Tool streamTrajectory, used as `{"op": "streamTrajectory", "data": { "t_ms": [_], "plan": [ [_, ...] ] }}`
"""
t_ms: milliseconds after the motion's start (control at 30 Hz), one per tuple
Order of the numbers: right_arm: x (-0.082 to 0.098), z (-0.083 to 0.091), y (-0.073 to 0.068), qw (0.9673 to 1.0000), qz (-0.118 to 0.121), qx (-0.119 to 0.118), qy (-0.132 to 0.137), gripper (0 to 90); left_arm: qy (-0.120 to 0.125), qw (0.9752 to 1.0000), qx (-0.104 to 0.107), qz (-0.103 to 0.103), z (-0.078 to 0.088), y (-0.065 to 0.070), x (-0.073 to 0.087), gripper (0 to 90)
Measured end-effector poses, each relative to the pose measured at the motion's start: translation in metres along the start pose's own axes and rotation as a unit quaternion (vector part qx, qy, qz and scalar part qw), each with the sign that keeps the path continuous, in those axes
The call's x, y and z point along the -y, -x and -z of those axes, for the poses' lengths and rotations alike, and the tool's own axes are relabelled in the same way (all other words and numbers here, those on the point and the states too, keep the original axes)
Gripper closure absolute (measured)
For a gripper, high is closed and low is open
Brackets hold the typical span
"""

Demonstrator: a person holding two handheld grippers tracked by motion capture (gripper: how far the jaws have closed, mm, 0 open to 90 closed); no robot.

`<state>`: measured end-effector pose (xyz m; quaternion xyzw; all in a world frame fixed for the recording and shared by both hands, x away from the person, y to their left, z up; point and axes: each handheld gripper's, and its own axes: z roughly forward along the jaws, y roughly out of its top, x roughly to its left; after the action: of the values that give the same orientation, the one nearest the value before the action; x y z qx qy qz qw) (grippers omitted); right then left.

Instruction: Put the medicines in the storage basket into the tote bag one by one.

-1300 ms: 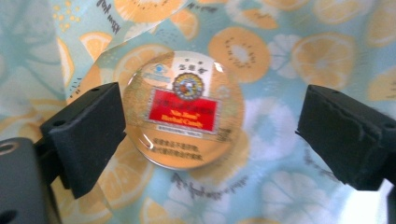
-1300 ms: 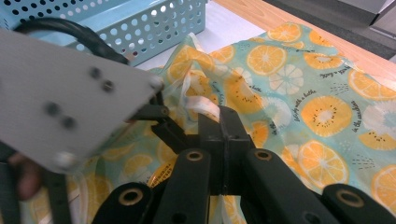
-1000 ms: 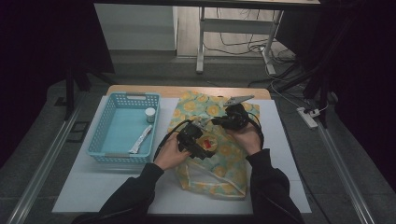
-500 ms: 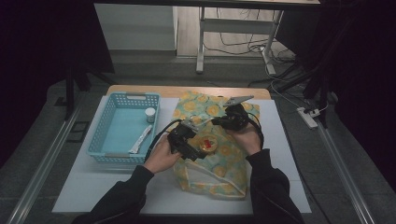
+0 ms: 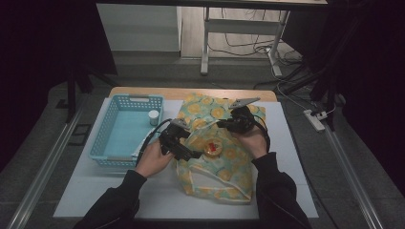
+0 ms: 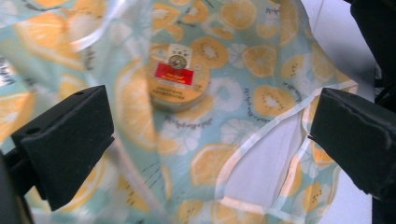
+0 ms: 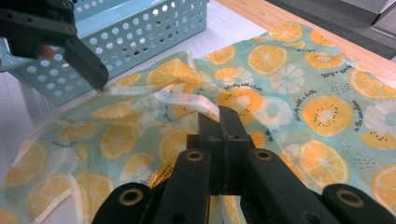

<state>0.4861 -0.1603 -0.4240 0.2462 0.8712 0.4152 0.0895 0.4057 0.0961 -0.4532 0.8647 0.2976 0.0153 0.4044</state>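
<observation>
Glossy plastic fruit-print bag (image 5: 217, 157), perforated plastic basket (image 5: 125, 131), matt black foam gripper pads (image 6: 70, 140).

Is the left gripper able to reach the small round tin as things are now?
Probably yes. The left gripper has its jaws open, and the tin lies straight ahead of them on the fruit-print bag with nothing in between. The right gripper is shut on the bag's edge, off to the side.

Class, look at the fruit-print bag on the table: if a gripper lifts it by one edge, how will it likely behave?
The fruit-print bag will probably sag, since it lies wrinkled and folded. It looks thin and light; its pale trim bunches where the right gripper pinches it. The round tin resting on it may slide off.
</observation>
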Motion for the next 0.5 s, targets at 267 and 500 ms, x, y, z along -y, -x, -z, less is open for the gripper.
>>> {"op": "streamTrajectory", "data": {
  "t_ms": [267,500],
  "plan": [
    [-0.001,0.001,-0.001,1.0,0.003,-0.002,0.001,89.9,-0.003,0.9992,-0.04,0.004,0.021,-0.008,0.009,0.0],
    [0.0,0.001,-0.001,1.0,0.001,-0.003,0.001,89.9,0.002,0.9979,-0.059,0.026,0.04,-0.019,0.018,0.2]
  ]
}}
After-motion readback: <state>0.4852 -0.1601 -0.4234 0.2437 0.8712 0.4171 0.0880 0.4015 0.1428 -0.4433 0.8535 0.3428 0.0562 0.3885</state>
